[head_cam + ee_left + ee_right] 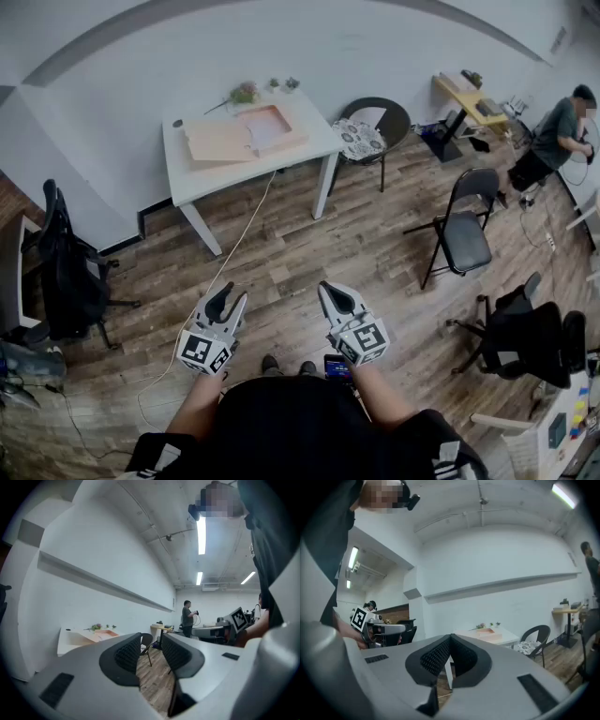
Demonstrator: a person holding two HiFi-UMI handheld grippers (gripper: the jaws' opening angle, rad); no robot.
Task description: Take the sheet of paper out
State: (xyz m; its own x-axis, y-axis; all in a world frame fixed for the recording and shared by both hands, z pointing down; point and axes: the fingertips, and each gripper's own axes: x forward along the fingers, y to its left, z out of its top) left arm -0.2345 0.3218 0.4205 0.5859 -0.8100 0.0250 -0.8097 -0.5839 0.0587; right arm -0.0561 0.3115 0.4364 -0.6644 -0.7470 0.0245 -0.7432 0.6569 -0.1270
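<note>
2 claws, low in the middle. L claw (230,302): jaws apart, nothing btwn them. R claw (337,298): tips pinched together, holding nothing. Each has 1 cube (204,352) w/ black-and-white square marks.

1 white table (199,176), upper middle, well apart from both claws. On it is 1 open pink box (298,131) w/ the pale paper (267,129) inside. 1 tan board (217,141) is just left of the box, and 1 bunch of flowers (242,94) is behind it.

4 chairs on the wood floor (281,244): 1 round chair (375,122), 1 folding chair (464,234), 1 office chair (66,272) far left and 1 other office chair (530,342) lower right.

1 person (558,136), upper right.
</note>
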